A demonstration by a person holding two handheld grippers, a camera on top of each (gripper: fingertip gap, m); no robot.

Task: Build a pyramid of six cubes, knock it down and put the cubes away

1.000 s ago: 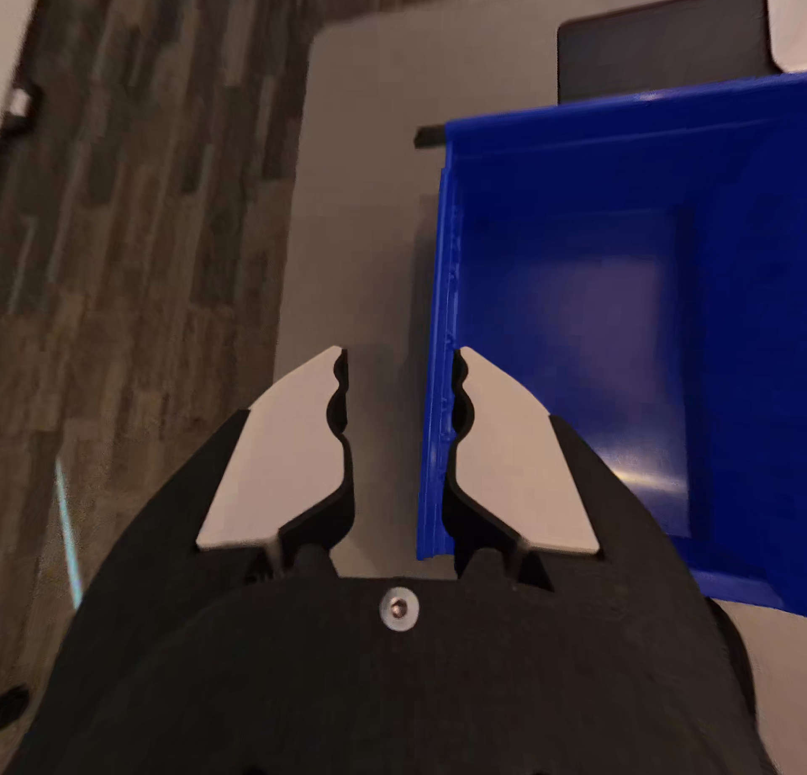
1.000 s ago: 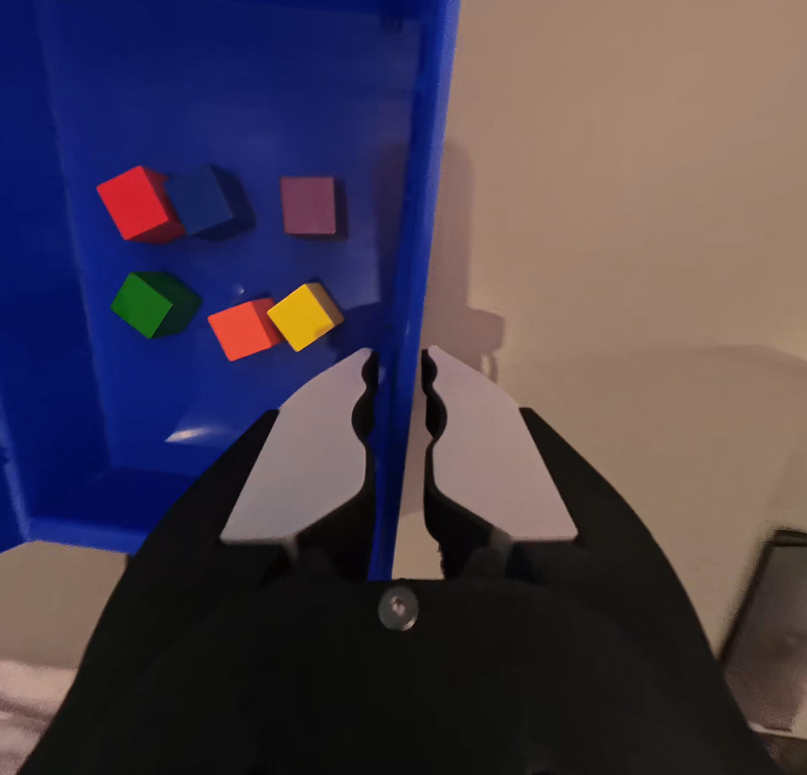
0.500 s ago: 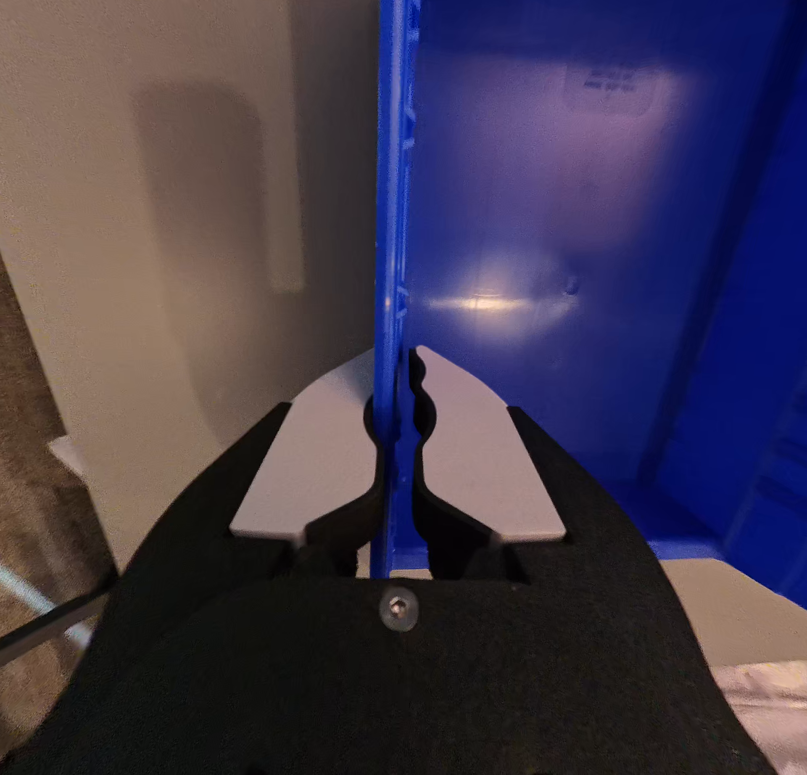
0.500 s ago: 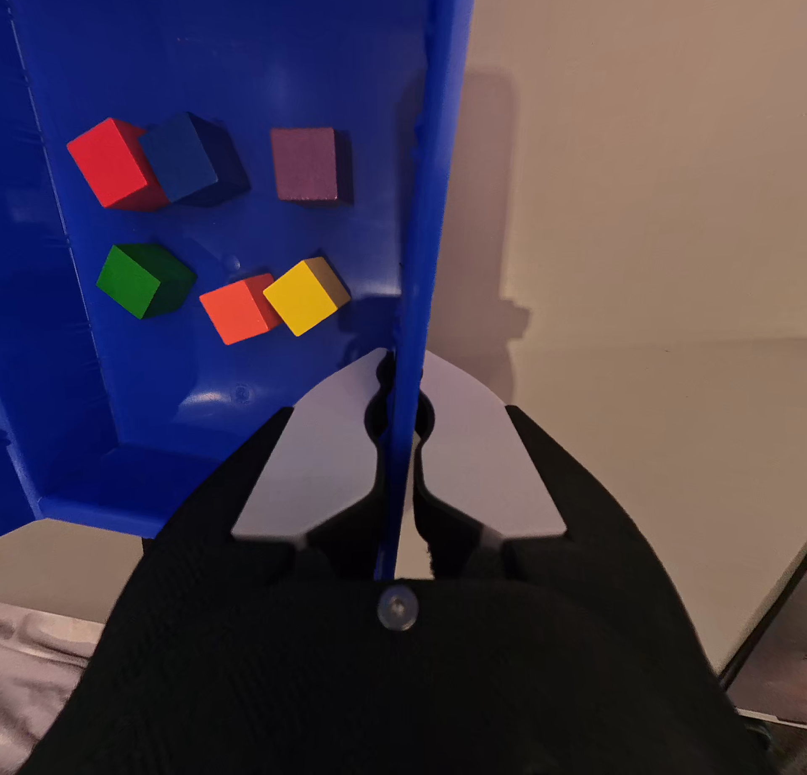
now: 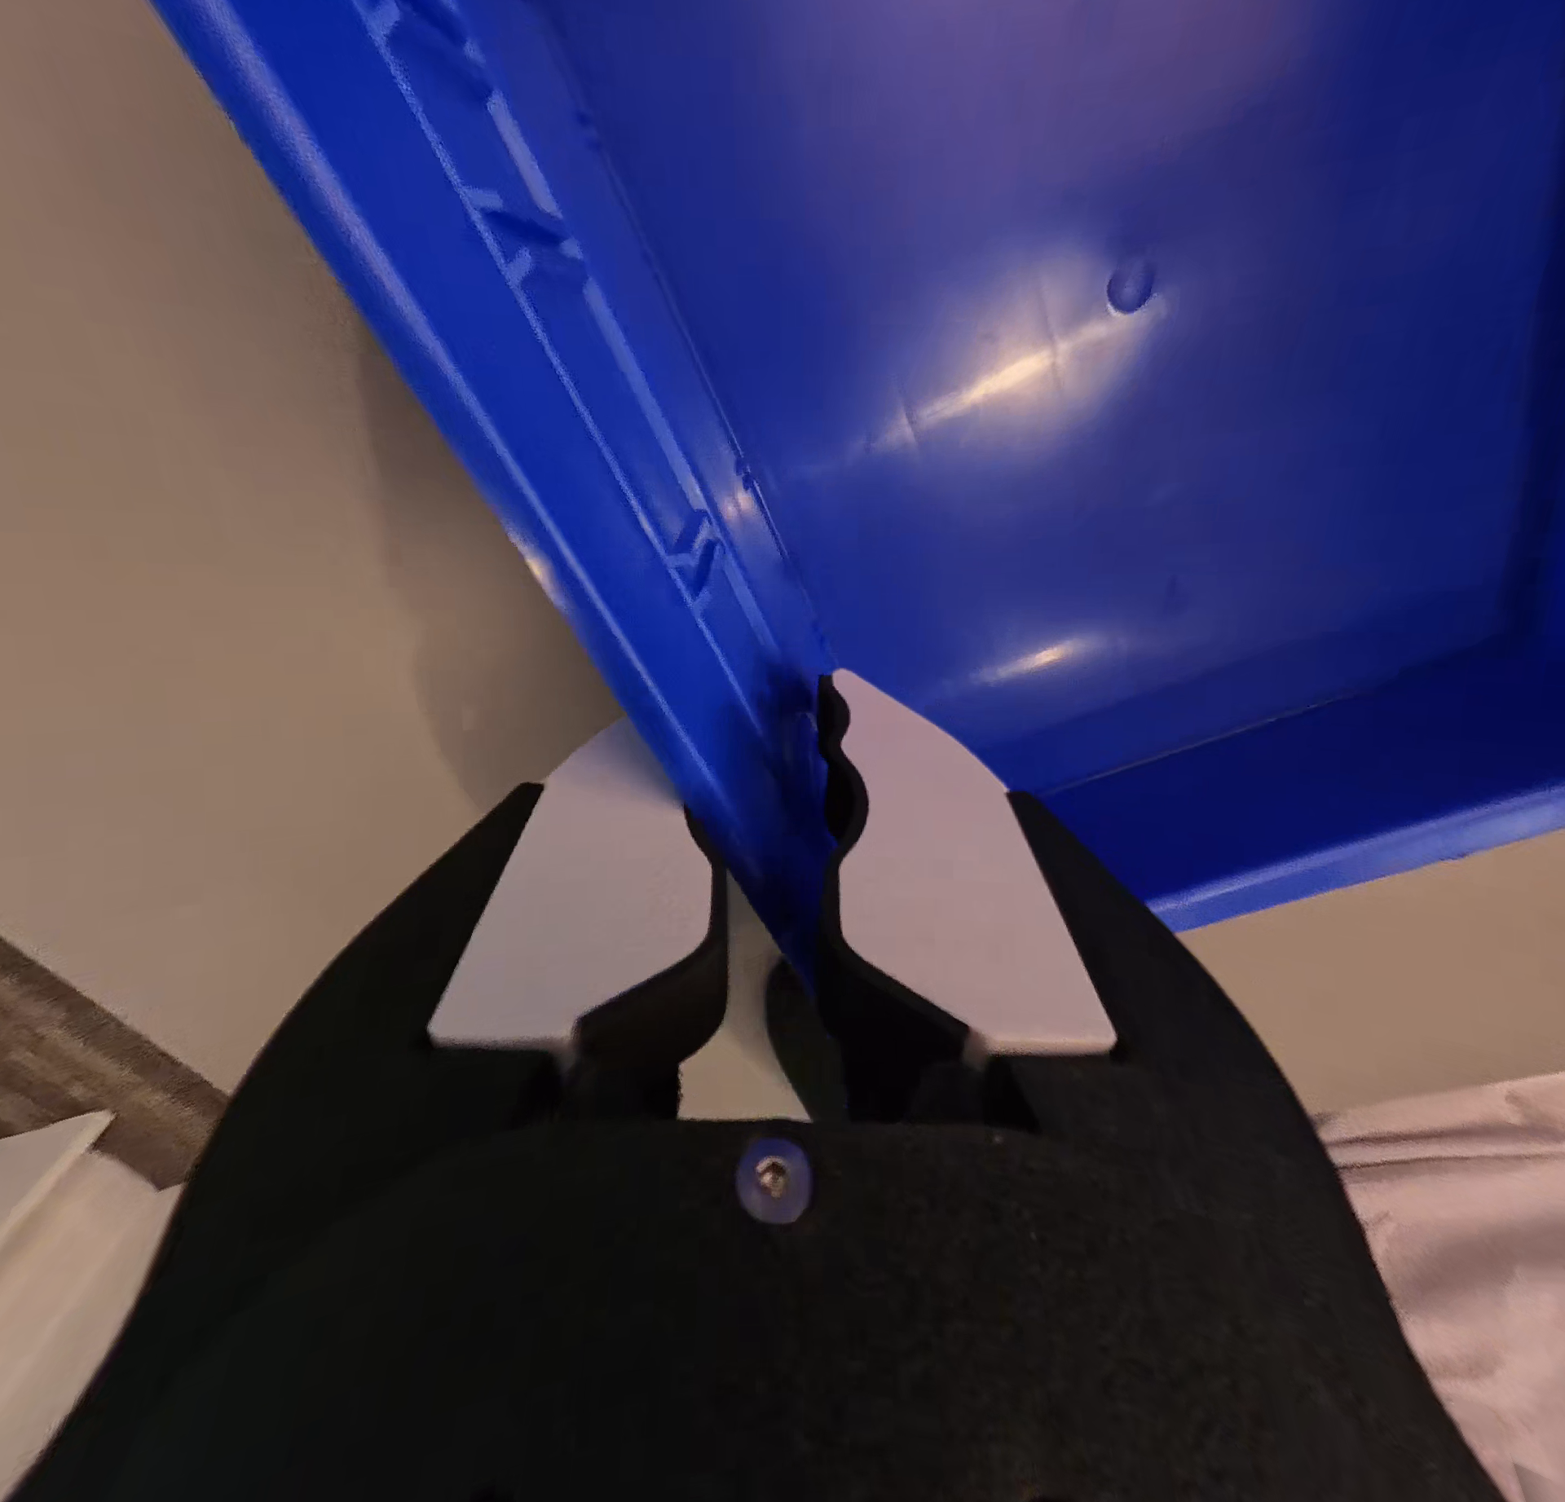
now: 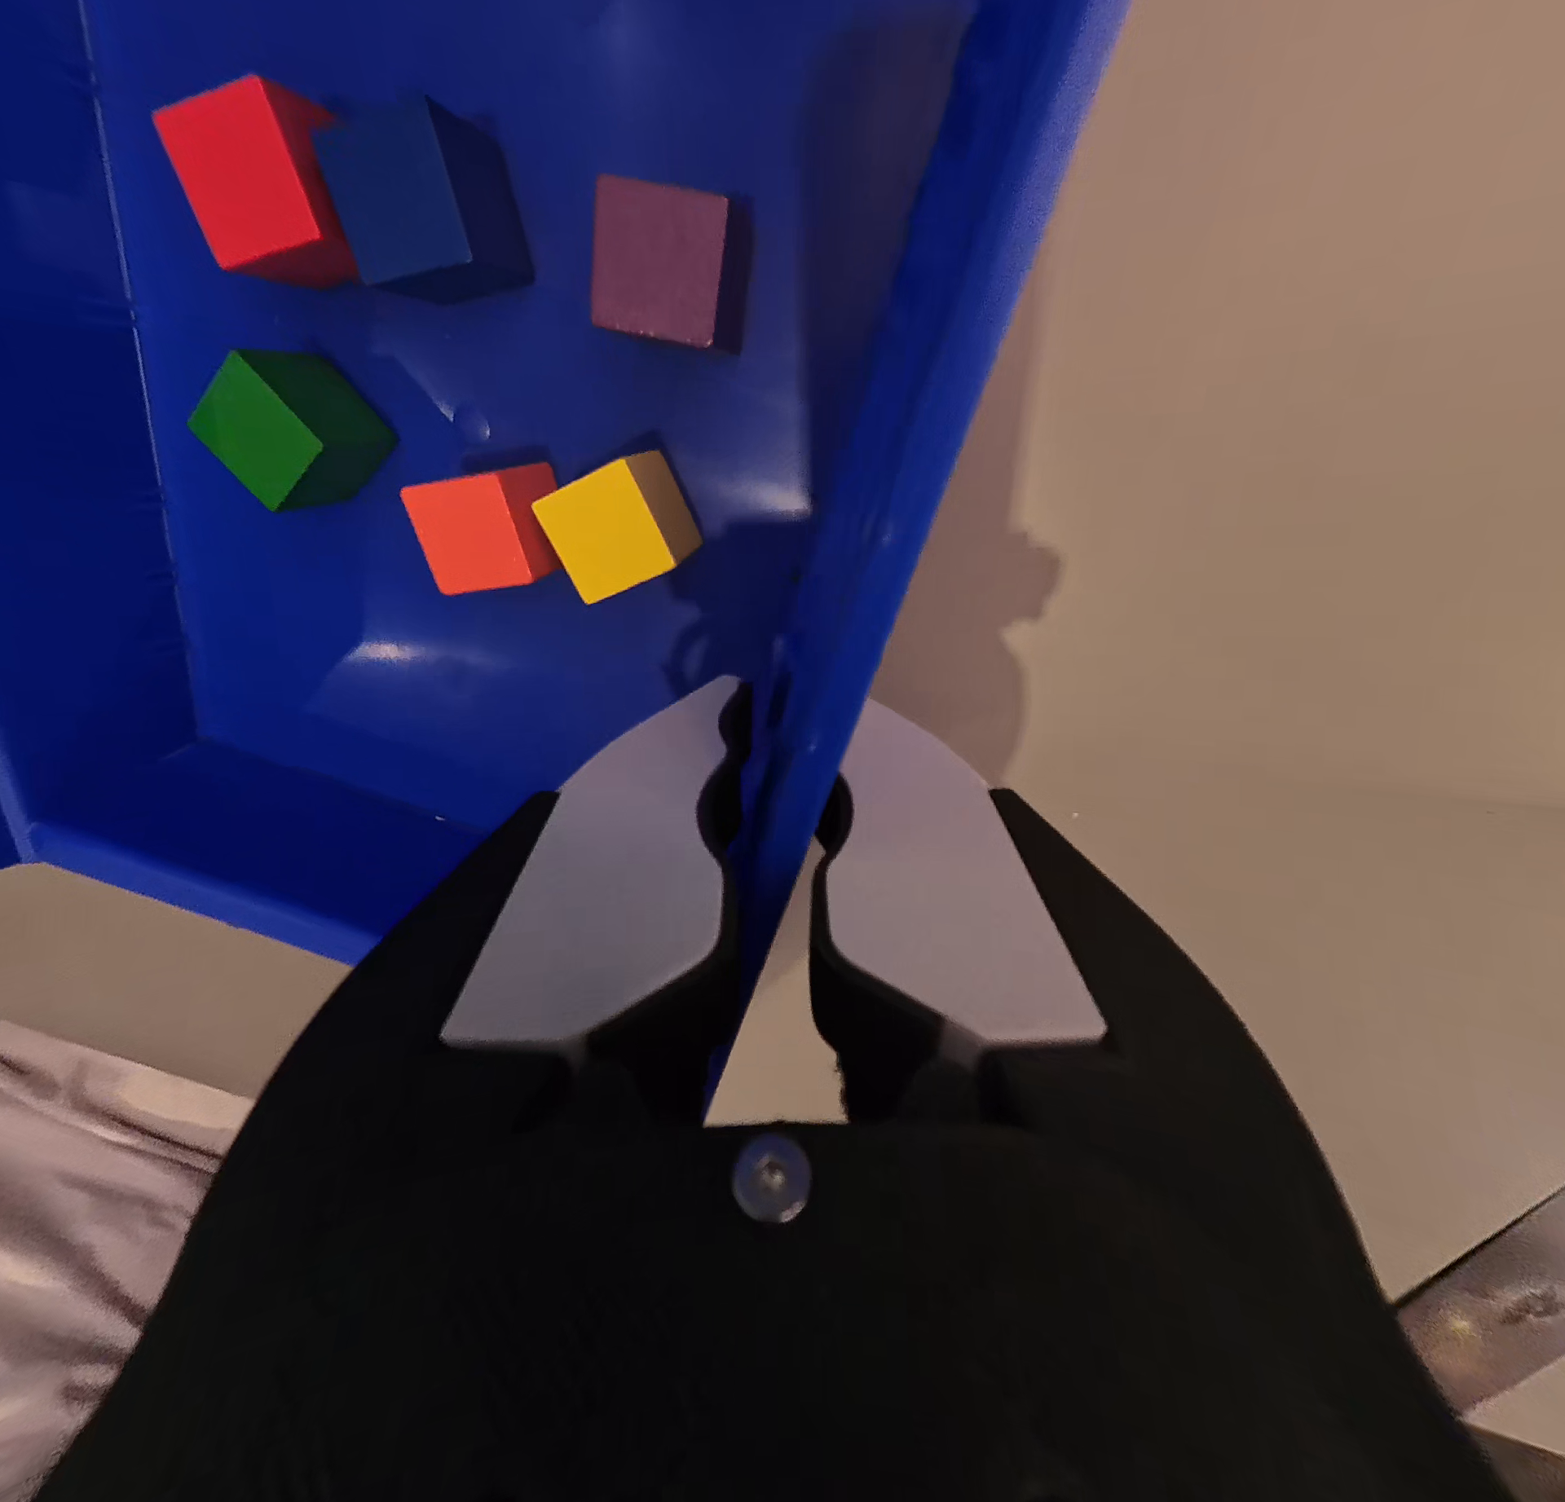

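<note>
Tools clamp opposite walls of the blue bin (image 6: 915, 411), left tool (image 5: 762, 775) and right tool (image 6: 775, 750), with 6 cubes (image 6: 474, 530) lying inside, nearer the right wall.

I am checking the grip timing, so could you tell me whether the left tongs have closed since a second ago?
Yes. The left tongs have closed onto the blue bin wall, which earlier lay right of both fingers.
</note>
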